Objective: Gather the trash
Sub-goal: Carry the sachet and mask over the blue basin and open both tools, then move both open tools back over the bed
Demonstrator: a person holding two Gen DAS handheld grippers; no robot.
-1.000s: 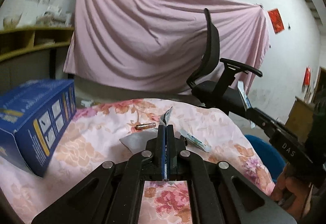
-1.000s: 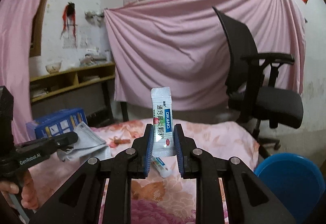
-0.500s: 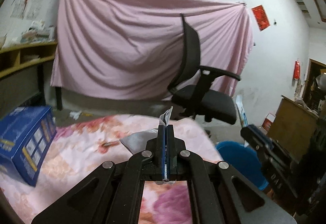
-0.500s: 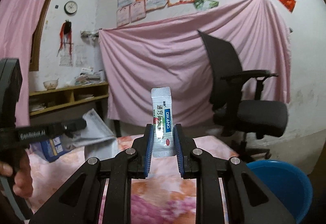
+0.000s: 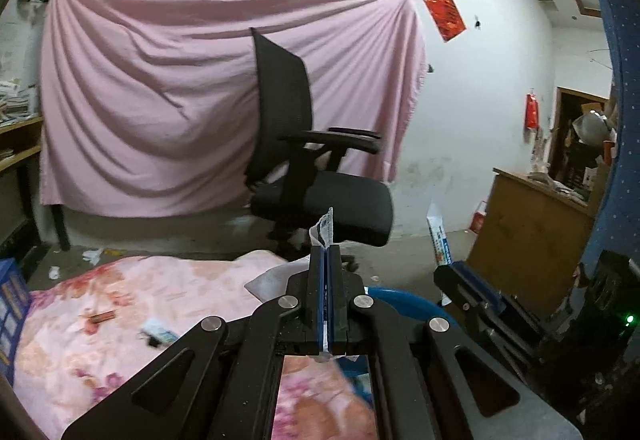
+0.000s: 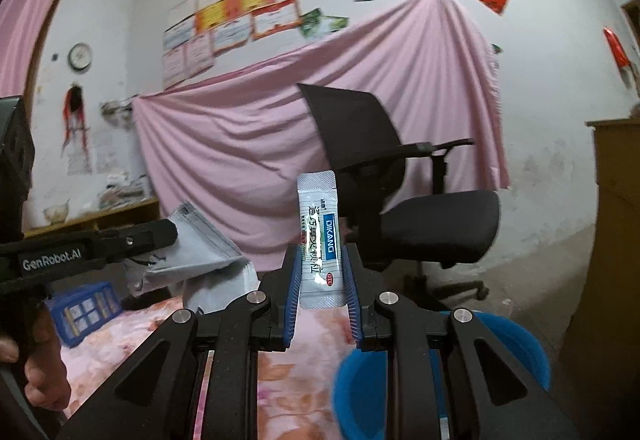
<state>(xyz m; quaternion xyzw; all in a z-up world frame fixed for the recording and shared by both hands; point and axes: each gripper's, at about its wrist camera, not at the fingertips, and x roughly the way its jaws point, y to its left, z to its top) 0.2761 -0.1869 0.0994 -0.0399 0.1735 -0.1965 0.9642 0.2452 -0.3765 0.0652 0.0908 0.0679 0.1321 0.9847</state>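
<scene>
Left claw: we see our left claw (image 5: 325,260) at lower centre of its view, pads pressed together on a thin grey wrapper (image 5: 276,276) whose torn edge pokes up above the tips.
Right claw: our right claw (image 6: 320,280) at centre of its frame is clamped on an upright white sachet (image 6: 320,236) printed DIKANG.
Bin: a blue bin (image 6: 516,344) sits lower right in the right view, just beyond the table edge.
Table: the floral cloth table (image 5: 120,304) fills the lower left; a small brown stick (image 5: 102,316) and another sachet (image 5: 158,334) lie on it.
Backdrop: a black office chair (image 5: 320,191) stands before a pink sheet (image 5: 160,99).
</scene>
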